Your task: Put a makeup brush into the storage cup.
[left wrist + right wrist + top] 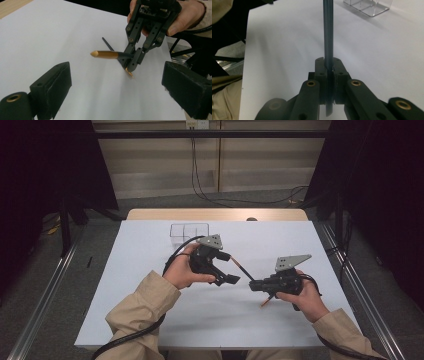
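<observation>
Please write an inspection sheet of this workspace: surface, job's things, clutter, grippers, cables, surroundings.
Surface: white table top, bare around the work; wooden edge at the far side.
Job's things: slim dark pen with gold ends, held above the table; clear divided box near the far edge.
Clutter: nothing seen.
Grippers: right hand-held gripper shut on the pen's shaft; left hand-held gripper open, its jaws wide apart, nothing between them.
Cables: black cable trails from the left hand-held gripper off the near edge; cables also lie on the floor beyond the table.
Surroundings: dark curtains on both sides, grey floor, metal rails beside the table.
</observation>
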